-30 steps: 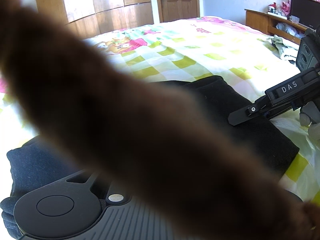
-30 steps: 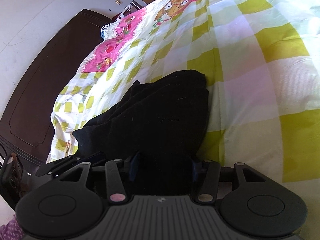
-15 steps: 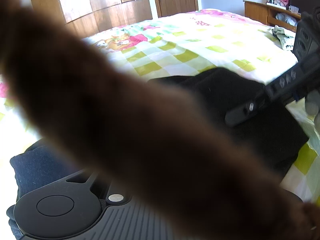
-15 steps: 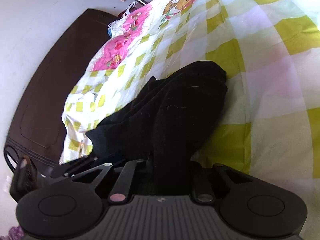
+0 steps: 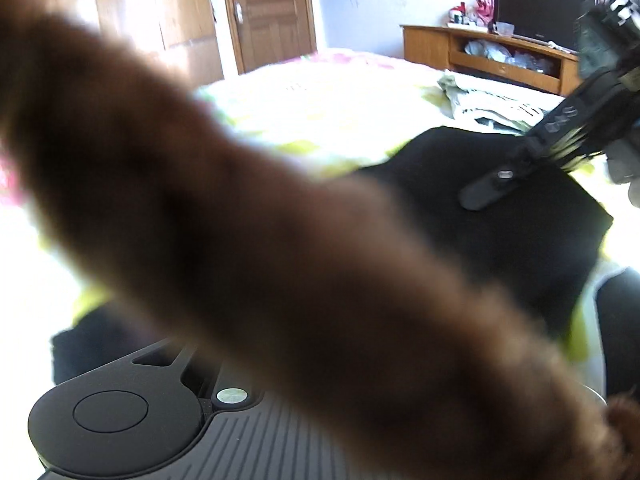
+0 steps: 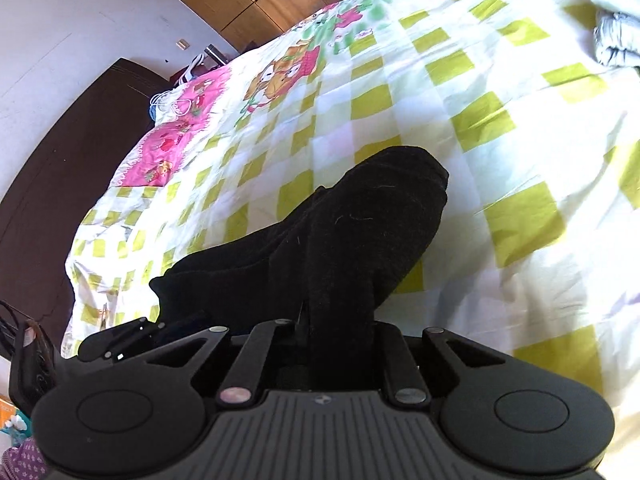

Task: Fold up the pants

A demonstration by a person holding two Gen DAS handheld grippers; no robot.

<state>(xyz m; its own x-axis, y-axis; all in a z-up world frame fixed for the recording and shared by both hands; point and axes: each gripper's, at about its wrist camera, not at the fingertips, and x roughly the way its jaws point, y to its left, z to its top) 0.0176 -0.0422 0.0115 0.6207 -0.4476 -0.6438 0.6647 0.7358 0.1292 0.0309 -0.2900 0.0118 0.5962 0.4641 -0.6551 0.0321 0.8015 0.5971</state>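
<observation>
Left wrist view: mostly blocked by a blurred brown furry band (image 5: 280, 248) crossing from upper left to lower right, right at the lens. Left gripper (image 5: 224, 364) largely hidden behind it; jaw state cannot be told from the pictures. Dark cloth visible just beyond its body at lower left.

Black pants (image 5: 500, 248) on the checked bedspread (image 5: 328, 112), toward the right of this view. Right gripper (image 5: 496, 188) reaching in from upper right, finger tip over the black fabric. Pale crumpled cloth (image 5: 480, 100) further back, wooden cabinet (image 5: 500, 56) behind it.

Right wrist view: pants (image 6: 360, 232) as an elongated black bundle, long axis running from the right gripper (image 6: 340, 336) away and slightly rightward, rounded far end pointing toward the middle of the bed. Second lobe spreading left toward the bed edge. Fabric matte, thick, lint-flecked, several layers stacked with folds running lengthwise. Near end raised off the bedspread (image 6: 520, 160), pinched between the fingers; jaws drawn in onto the cloth, having just been closing.
</observation>
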